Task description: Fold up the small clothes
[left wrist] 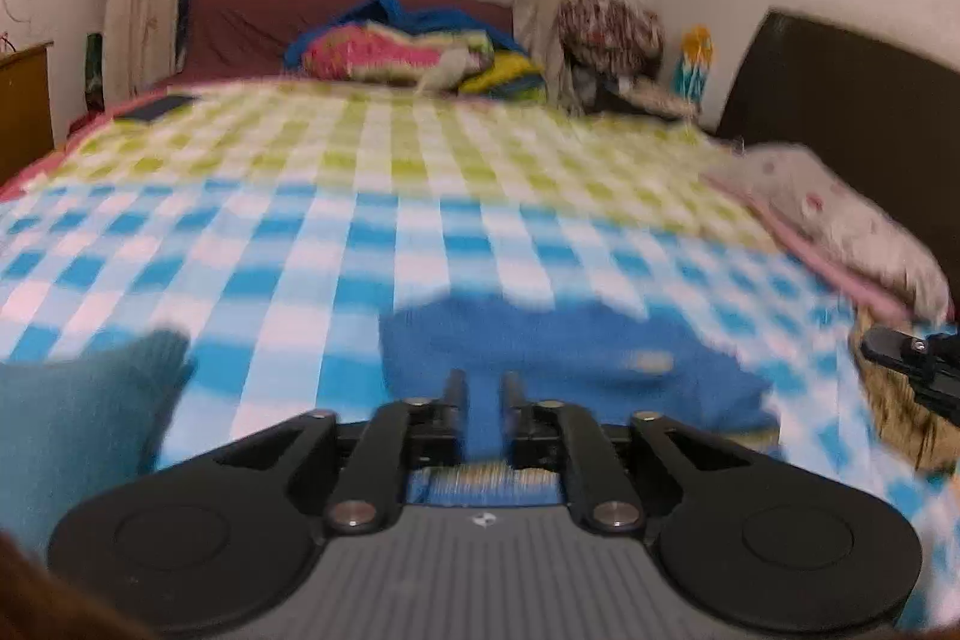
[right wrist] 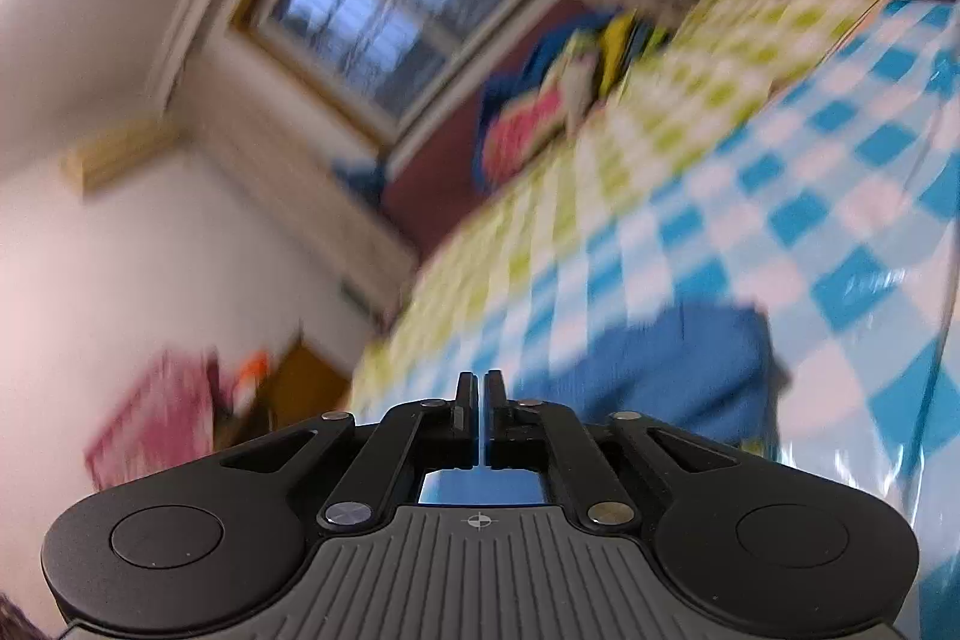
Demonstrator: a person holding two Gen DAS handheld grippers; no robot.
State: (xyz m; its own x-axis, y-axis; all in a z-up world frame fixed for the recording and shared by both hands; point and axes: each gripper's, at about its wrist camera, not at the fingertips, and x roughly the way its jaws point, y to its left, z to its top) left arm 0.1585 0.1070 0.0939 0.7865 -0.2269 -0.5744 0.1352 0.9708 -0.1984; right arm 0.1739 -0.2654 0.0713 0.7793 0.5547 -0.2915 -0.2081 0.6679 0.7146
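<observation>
Lifting is my reading of the step in hand: the first fold of the blue garment (left wrist: 570,358), which lies on the checked bedspread (left wrist: 420,232) just ahead of both tools, its near edge running in under them.

My right gripper (right wrist: 483,382) is clenched to a hairline. A thin sliver of blue shows between the 2 fingers and more blue shows in the opening behind them, so I judge it has that near edge pinched. My left gripper (left wrist: 483,382) stands with a narrow gap. Blue fills the gap and a ribbed strip shows at the finger roots, but the blur keeps me from telling whether the pads press on cloth or only frame it.

A teal cloth (left wrist: 90,400) waits at the left, apart from the blue piece, and a spotted pillow (left wrist: 840,214) lies at the far right.

Next, as I see it, both corners should rise together and travel toward the far edge, level with each other so the fold lands square. If my left has no hold, 1 corner will drag and skew it.
</observation>
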